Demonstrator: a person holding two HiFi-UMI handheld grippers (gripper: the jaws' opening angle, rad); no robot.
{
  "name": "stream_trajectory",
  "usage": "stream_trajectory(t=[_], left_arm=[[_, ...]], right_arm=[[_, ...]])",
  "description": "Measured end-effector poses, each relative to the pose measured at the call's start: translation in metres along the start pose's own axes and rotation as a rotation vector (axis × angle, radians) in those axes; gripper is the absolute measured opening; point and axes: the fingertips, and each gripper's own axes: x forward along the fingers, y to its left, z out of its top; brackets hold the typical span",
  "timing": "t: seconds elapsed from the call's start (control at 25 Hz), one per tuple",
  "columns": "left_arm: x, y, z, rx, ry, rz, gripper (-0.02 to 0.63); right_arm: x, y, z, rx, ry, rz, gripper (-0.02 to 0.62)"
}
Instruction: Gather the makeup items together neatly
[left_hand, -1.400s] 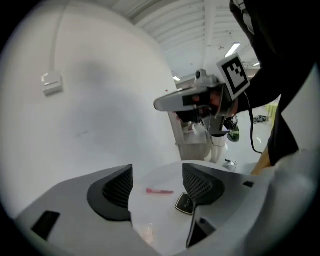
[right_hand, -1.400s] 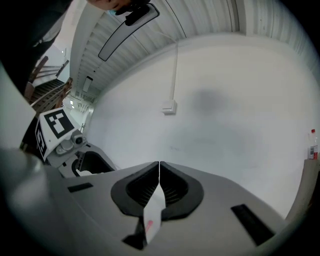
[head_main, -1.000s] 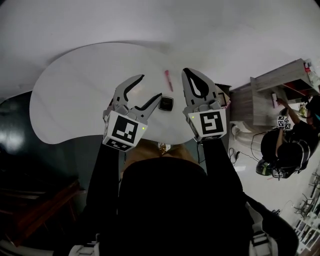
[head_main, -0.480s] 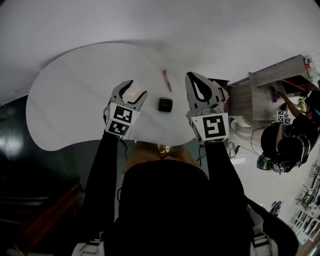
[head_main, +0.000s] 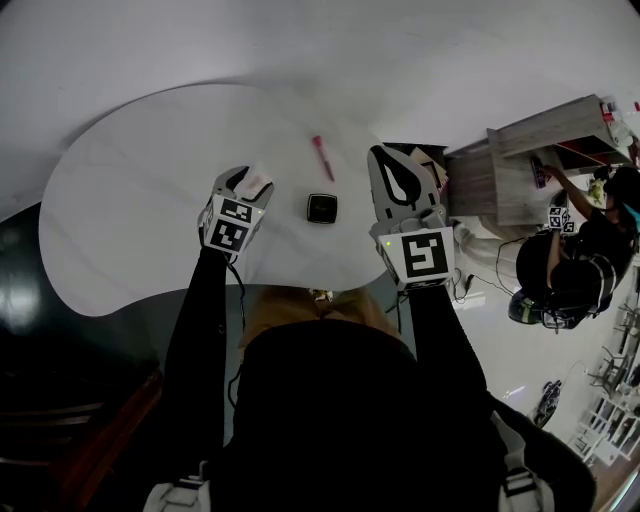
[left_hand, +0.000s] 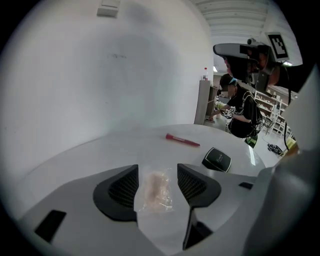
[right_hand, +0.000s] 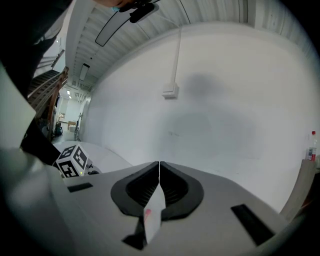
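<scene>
A clear packet (left_hand: 155, 190) with a pale pink pad inside lies on the white table (head_main: 140, 200). My left gripper (left_hand: 157, 176) straddles it, jaws closing, the pads touching its sides; from the head view this gripper (head_main: 250, 181) sits left of centre. A black square compact (head_main: 321, 208) lies just right of it, also seen as the compact (left_hand: 216, 159). Beyond is a red lip pencil (head_main: 321, 157), the same pencil (left_hand: 182, 140). My right gripper (head_main: 386, 153) hovers right of the compact, shut on a thin white slip (right_hand: 152, 212) with a pink mark.
The table's curved front edge (head_main: 300, 285) runs just under both grippers. Wooden shelving (head_main: 530, 170) stands off the table's right end, where a person (head_main: 590, 260) is working. Dark floor (head_main: 40, 400) lies to the left.
My left gripper has dropped to the table and moved left, and its jaws have narrowed round the clear packet. The right gripper has stayed shut and hardly shifted.
</scene>
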Motion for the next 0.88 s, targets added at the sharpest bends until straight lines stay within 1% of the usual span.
stream_trajectory(t=[0.08,0.12,0.16,0.2,0.28,0.44,0.64,0.88], left_arm=[[0.004,0.001,-0.008,0.008,0.028,-0.001,0.256],[0.004,0.003,-0.011,0.016,0.041,0.008,0.219],[0.004,0.005,-0.013,0.024,0.049,0.021,0.043],[0.004,0.006,-0.015,0.025,0.053,0.029,0.029],[0.002,0.007,-0.017,0.007,0.05,0.03,0.019],[-0.004,0.007,-0.013,-0.013,0.037,0.036,0.017],[-0.019,0.004,0.006,-0.027,-0.012,0.059,0.017],[-0.041,-0.011,0.025,-0.144,-0.068,0.121,0.017]], right_arm=[[0.002,0.004,0.004,0.005,-0.011,0.008,0.028],[0.003,0.005,0.006,0.004,-0.014,0.012,0.028],[0.004,0.006,0.005,0.003,-0.012,0.014,0.028],[0.004,0.006,0.005,0.002,-0.009,0.015,0.028],[0.006,0.006,0.007,-0.002,-0.018,0.016,0.028],[0.007,0.008,0.01,-0.004,-0.028,0.022,0.028],[0.005,0.013,0.006,0.0,-0.013,0.034,0.028],[0.0,0.015,0.008,0.003,-0.025,0.044,0.028]])
